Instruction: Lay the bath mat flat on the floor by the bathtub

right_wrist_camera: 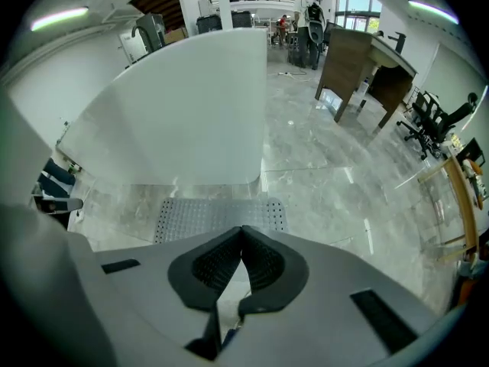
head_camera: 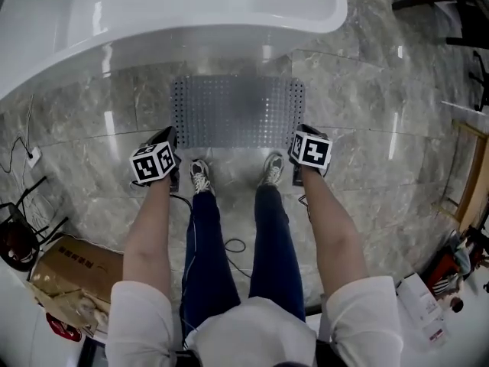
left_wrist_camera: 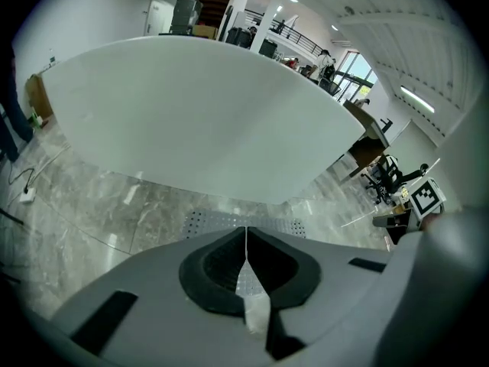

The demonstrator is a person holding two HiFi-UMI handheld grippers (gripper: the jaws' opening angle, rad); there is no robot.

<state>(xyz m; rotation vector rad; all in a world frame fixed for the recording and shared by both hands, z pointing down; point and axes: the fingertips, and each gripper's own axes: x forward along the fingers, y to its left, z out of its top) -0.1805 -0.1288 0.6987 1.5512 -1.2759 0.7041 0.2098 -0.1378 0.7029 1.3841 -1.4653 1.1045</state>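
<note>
Mat [head_camera: 237, 112]: flat beside bathtub [head_camera: 191, 14]; looks finished.
Left gripper [left_wrist_camera: 246, 239]: jaws together, empty.
Right gripper [right_wrist_camera: 241, 239]: same; lift clear without snagging corners.

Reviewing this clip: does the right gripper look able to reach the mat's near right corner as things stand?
Probably yes. The right gripper hangs over that corner of the bath mat, which lies flat and uncovered; the shoe stands off it. Its jaws are shut, though.

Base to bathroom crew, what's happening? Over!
Left gripper, right gripper shut, empty. Grey perforated bath mat flat beside white bathtub. Nothing lying on it.
</note>
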